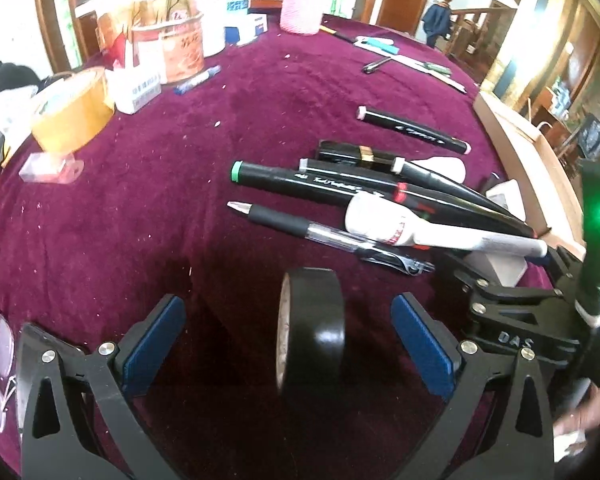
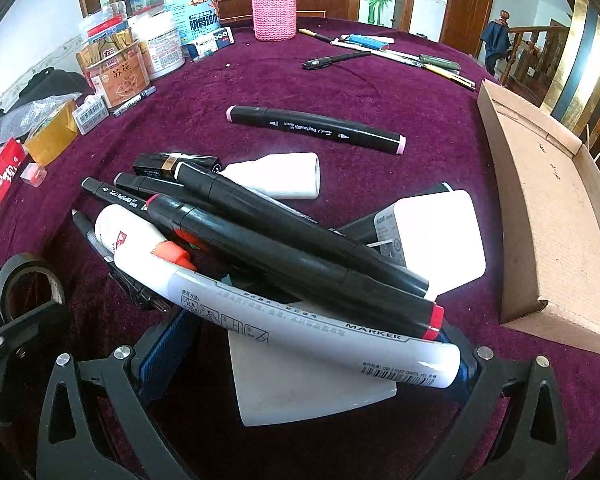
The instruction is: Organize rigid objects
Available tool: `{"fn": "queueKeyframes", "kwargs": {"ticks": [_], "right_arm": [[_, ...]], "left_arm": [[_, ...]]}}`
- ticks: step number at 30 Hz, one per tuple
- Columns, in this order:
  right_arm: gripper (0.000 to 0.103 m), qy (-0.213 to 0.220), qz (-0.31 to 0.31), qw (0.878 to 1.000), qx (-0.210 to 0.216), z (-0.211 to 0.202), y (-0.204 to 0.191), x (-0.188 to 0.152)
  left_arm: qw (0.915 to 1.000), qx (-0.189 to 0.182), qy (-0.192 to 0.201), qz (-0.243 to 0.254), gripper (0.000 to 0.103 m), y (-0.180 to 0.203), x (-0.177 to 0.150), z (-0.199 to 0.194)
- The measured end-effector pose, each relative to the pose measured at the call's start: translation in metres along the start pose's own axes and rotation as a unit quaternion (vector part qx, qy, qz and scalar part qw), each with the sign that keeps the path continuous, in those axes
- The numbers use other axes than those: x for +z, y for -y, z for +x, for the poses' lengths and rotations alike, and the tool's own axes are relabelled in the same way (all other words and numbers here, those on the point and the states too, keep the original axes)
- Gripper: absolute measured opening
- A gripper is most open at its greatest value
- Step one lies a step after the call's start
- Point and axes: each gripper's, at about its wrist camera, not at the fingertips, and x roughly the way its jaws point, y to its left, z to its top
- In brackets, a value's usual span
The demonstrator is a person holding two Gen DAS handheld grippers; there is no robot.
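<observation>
A black tape roll (image 1: 311, 326) stands on edge on the maroon cloth, between the open blue-padded fingers of my left gripper (image 1: 288, 344), touching neither. It also shows in the right wrist view (image 2: 28, 284). A pile of black markers (image 2: 284, 248), a white marker (image 2: 300, 320), a clear pen (image 1: 332, 236) and a white bottle (image 2: 280, 176) lies ahead. My right gripper (image 2: 308, 360) is open around a white block (image 2: 304, 388), under the pile's near ends. One black marker (image 2: 316, 130) lies apart. A cardboard box (image 2: 548, 216) sits at the right.
Tins and jars (image 2: 120, 76), a pink knitted cup (image 2: 275, 10), a yellow tape roll (image 1: 70, 114) and small boxes crowd the far left. Several pens (image 2: 400, 54) lie at the far right. A white charger (image 2: 432, 236) lies beside the pile. Glasses (image 1: 0, 364) lie at my left.
</observation>
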Motion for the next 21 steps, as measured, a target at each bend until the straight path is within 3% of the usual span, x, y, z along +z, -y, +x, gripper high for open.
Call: {"fn": "queueKeyframes", "kwargs": {"ticks": [4,8,12,15,17,19,21], "right_arm": [[0.102,-0.005,-0.012,1.000,0.006,0.000,0.000,0.000],[0.100,-0.049,-0.067,0.995,0.053,-0.006,0.009,0.000],[0.098,-0.065,-0.053,0.991,0.104,-0.021,0.025,-0.010],[0.093,-0.055,-0.048,0.991,0.111,-0.035,0.033,-0.018],[0.078,-0.045,-0.047,0.990,0.122,-0.043,0.039,-0.020],[0.071,-0.047,-0.046,0.989,0.135,-0.046,0.041,-0.018],[0.069,-0.046,-0.043,0.988,0.142,-0.048,0.044,-0.018]], "left_arm": [[0.9999,-0.005,-0.013,-0.008,0.103,-0.006,0.000,-0.001],[0.9996,-0.012,-0.019,-0.015,0.103,-0.009,-0.001,-0.003],[0.9993,-0.021,-0.026,-0.017,0.095,-0.008,0.001,-0.002],[0.9991,-0.021,-0.029,-0.025,0.094,-0.007,0.004,-0.002],[0.9992,-0.018,-0.028,-0.020,0.085,-0.005,0.006,-0.002],[0.9991,-0.011,-0.040,-0.010,0.062,0.000,0.009,0.002],[0.9988,-0.007,-0.048,-0.008,0.056,0.001,0.010,0.006]]}}
